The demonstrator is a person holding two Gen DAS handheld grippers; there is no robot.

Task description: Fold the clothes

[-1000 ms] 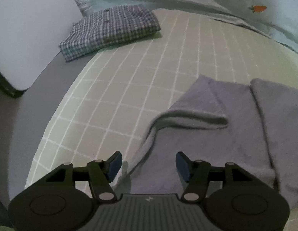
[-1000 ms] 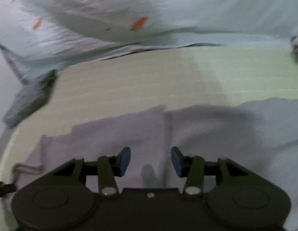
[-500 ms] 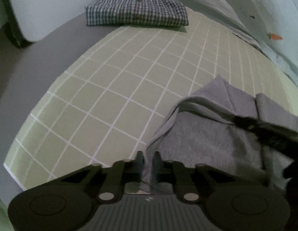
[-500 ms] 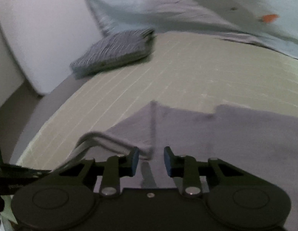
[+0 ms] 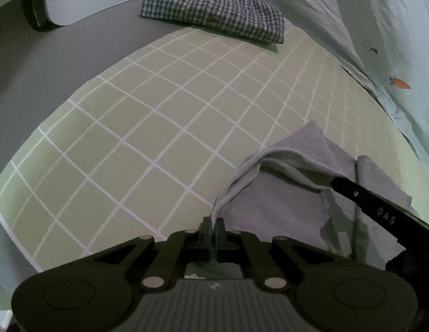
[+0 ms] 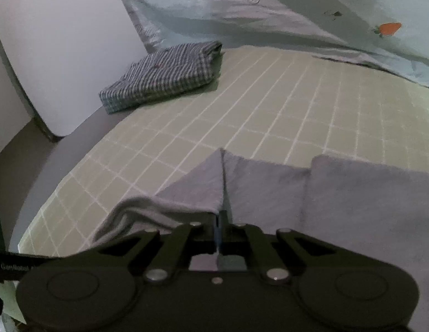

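Dim, soft light; fisheye bends edges, corners black.

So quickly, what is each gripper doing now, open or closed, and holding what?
Left gripper: closed, holding an edge of the grey garment.
Right gripper: closed, holding a fold of the same grey garment.

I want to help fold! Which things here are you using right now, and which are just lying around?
Using now:
- grey garment, being folded
- left gripper, shut on its edge
- right gripper, shut on another edge
- green checked mat under it

Just lying around:
- folded checked shirt
- pale blue bedding with carrot print
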